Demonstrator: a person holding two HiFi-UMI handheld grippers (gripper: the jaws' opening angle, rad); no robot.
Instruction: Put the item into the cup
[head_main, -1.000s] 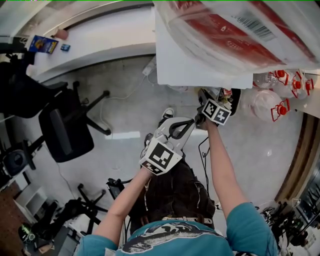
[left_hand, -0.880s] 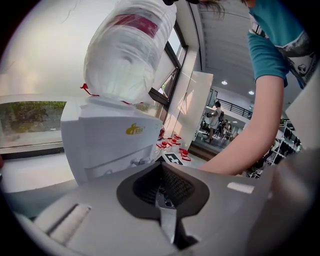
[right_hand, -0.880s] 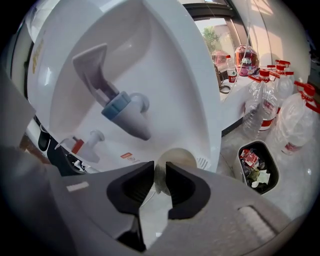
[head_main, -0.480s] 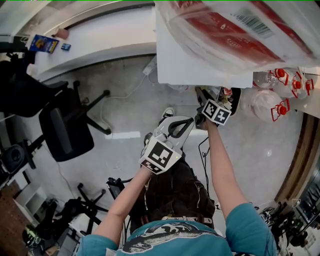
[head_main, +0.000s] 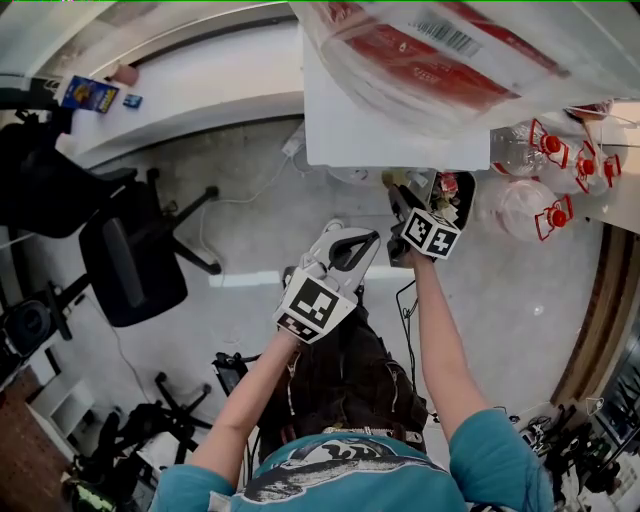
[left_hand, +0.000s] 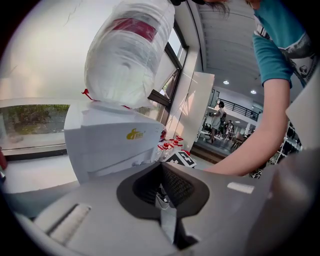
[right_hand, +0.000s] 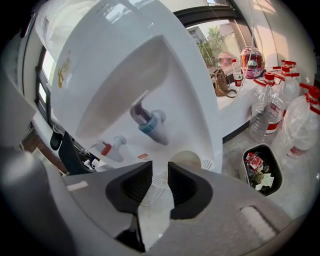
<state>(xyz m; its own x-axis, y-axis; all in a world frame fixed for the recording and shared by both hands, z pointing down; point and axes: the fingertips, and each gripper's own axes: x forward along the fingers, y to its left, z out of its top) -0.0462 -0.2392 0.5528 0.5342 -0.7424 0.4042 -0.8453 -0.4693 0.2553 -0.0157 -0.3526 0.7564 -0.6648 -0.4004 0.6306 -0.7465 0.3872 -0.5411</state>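
A white water dispenser (right_hand: 150, 65) fills the right gripper view, with a blue tap (right_hand: 152, 125) and a red tap (right_hand: 107, 148). Below the taps a pale paper cup (right_hand: 186, 159) stands on the drip tray, its rim just showing over my right jaws. My right gripper (right_hand: 160, 170) points at it with a gap between the pads and nothing in that gap; its jaws are closing. In the head view the right gripper (head_main: 395, 195) is at the dispenser's (head_main: 370, 130) front edge. My left gripper (head_main: 355, 238) hangs lower and nearer me, and its jaws are shut. I see no item.
A large upturned water bottle (head_main: 430, 60) sits on the dispenser. Right of it on the floor are a black bin (right_hand: 261, 167) with rubbish and several empty bottles (right_hand: 300, 125) with red caps. A black office chair (head_main: 130, 260) and a white desk (head_main: 200, 80) are to the left.
My right gripper has drawn back a little from the dispenser's front. The left gripper has hardly moved.
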